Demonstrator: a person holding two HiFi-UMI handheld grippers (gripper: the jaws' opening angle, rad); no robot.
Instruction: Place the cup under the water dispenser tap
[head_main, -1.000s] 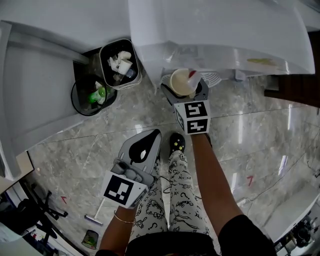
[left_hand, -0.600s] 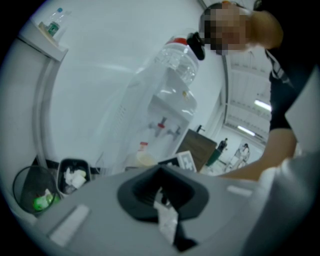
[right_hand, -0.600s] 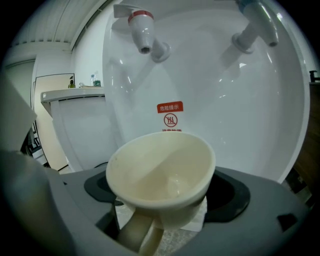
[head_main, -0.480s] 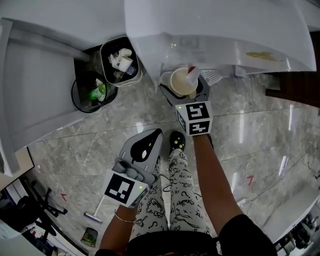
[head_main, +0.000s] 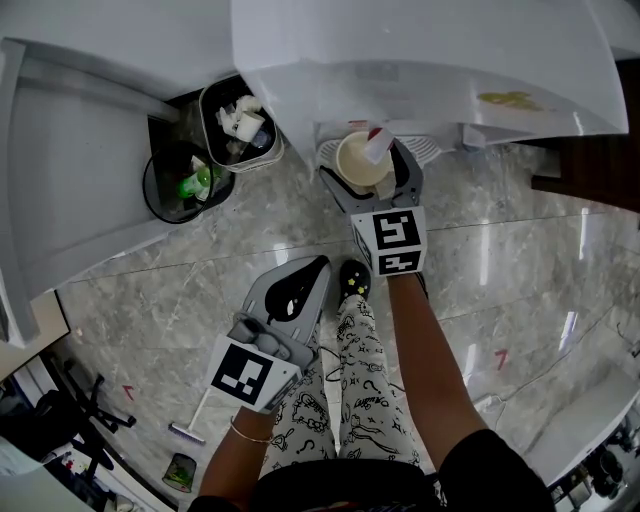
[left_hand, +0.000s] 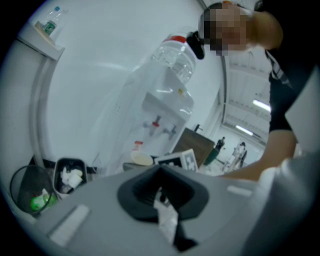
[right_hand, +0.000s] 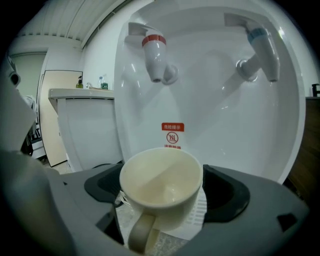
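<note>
Now your right gripper is spread, the cup standing free between its jaws, below the red tap to catch water.

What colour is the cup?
The cup is plain cream, with no pattern; the right gripper view shows it best.

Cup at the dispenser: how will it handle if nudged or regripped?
The cup looks like glazed ceramic: probably stiff, slippery, chip-prone. It's empty, so likely light. Wide-mouthed and squat on the drip tray, it should slide rather than tip.
</note>
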